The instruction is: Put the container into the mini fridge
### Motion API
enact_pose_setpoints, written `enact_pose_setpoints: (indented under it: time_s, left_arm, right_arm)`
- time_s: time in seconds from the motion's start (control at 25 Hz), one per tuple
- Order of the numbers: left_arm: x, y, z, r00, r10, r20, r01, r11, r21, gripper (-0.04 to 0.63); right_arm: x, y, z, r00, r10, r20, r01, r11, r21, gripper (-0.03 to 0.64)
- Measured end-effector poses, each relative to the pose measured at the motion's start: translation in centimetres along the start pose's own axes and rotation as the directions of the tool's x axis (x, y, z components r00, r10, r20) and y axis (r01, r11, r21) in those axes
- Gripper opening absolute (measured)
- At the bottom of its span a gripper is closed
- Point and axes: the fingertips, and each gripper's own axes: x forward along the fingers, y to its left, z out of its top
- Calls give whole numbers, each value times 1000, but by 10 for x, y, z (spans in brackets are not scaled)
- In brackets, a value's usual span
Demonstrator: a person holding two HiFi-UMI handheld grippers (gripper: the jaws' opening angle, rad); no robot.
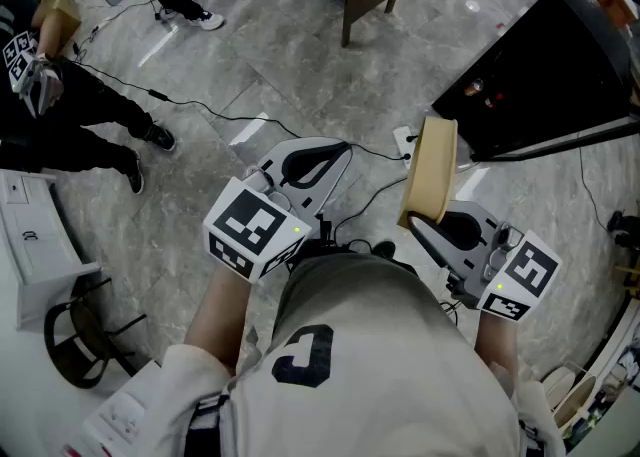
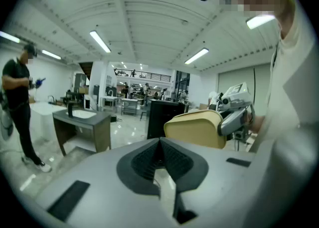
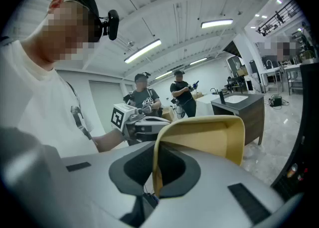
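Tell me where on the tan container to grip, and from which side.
Grip a side wall at the rim, one jaw inside, one outside, coming in over the open mouth. The container is a thin-walled open tub that looks too wide to span, and the right gripper pinches its wall just that way, edge-on between the jaws.

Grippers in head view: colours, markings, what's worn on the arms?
Both alike: left gripper and right gripper have light grey bodies with black ribbed jaw pads, and a white cube with black square markers plus a small green light. Pale short sleeves.
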Motion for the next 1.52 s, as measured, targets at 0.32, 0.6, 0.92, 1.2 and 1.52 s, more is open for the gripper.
enact_pose_setpoints:
  time_s: [0.32, 0.6, 0.92, 1.2, 1.52]
  left_arm:
    - [-47, 86, -41, 995, -28, -96, 25, 999, -27, 55]
    - [-22, 68, -36, 988, -119, -94, 116, 993, -30, 55]
    - [22, -4, -21, 970, -208, -125, 214, 976, 32, 55]
    - [82, -73, 3, 977, -187, -108, 193, 980, 56, 55]
    - [139, -139, 24, 984, -150, -92, 157, 985, 74, 55]
  right_arm:
    - [98, 26, 13, 999, -33, -25, 34, 999, 21, 29]
    - [89, 22, 6, 992, -123, -32, 124, 992, 10, 29]
    - [39, 9, 0, 988, -141, 57, 140, 990, 26, 29]
    - [-46, -11, -15, 991, -115, 65, 115, 993, -1, 31]
    - [-129, -33, -28, 994, -86, 67, 89, 996, -32, 31]
